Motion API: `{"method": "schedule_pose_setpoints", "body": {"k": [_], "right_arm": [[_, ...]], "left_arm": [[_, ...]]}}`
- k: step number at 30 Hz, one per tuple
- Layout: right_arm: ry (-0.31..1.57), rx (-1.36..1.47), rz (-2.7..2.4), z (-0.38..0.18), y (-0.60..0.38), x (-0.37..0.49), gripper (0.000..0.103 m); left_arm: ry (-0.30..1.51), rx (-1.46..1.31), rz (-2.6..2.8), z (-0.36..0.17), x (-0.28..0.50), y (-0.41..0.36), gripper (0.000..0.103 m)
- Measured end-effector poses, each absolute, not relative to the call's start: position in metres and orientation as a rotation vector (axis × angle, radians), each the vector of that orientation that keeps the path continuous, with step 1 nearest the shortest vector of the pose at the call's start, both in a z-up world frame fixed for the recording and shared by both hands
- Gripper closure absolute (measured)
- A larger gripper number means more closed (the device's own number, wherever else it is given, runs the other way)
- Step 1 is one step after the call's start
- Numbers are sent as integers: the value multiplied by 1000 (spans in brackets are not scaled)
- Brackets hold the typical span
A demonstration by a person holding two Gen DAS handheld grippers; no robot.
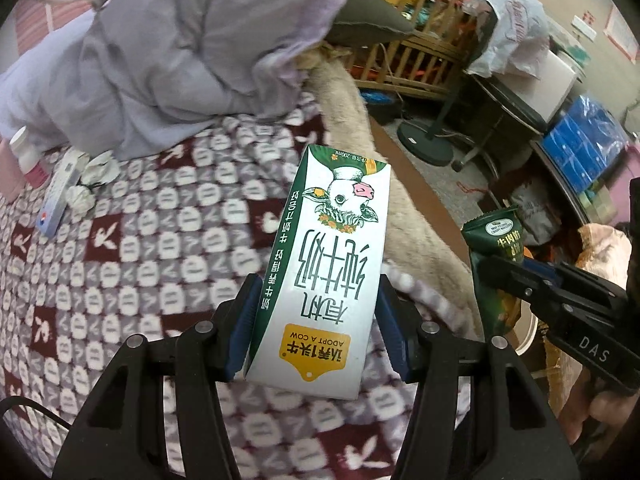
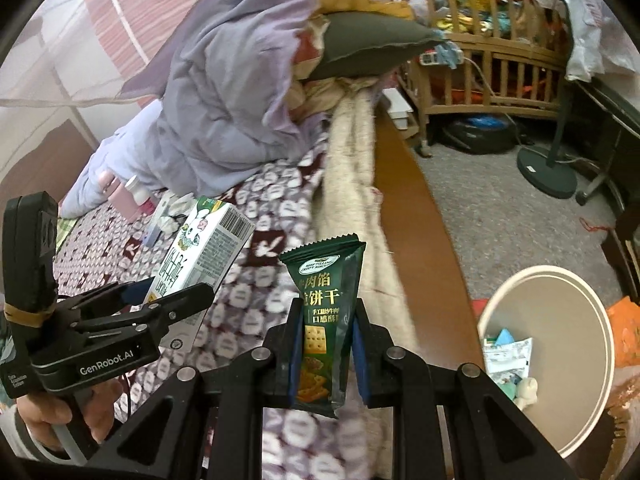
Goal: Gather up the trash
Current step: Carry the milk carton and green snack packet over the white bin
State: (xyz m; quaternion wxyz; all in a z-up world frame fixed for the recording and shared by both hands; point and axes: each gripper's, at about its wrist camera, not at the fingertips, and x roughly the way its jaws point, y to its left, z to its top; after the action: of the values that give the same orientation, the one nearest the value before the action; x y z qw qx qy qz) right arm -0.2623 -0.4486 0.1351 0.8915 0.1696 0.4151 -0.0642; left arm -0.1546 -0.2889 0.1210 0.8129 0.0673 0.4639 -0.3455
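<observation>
Milk carton (image 1: 328,264) sits clamped in your left gripper (image 1: 316,324), long axis running straight out along the fingers, printed face upside down, above the patterned blanket (image 1: 132,240). Your right gripper (image 2: 326,344) is closed on the green biscuit packet (image 2: 326,320), held upright lengthwise, beside the bin (image 2: 600,320) on the floor.

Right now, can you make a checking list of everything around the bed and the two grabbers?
Surface: patterned blanket covers the bed.
Job's things: milk carton and green biscuit wrapper, both held up; round bin on the floor already has scraps inside.
Clutter: crumpled tissues, small box, white bottle, purple quilt.
Grippers: left gripper jaws clamp the carton; right gripper jaws clamp the wrapper.
Cables: black cable by the left gripper.
Surroundings: wooden crib, fan base.
</observation>
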Motion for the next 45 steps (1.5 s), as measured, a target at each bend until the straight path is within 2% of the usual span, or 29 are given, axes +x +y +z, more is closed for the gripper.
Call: {"method": "schedule_pose_setpoints", "body": {"k": [27,45], "right_arm": [[853,427,-263,123,-513,-314,82],[864,522,-437,98,-592,-376,82]], "left_arm": [[999,194,-856,125,-186,-350,49],[1074,224,-1067,119,-229,-443,49]]}}
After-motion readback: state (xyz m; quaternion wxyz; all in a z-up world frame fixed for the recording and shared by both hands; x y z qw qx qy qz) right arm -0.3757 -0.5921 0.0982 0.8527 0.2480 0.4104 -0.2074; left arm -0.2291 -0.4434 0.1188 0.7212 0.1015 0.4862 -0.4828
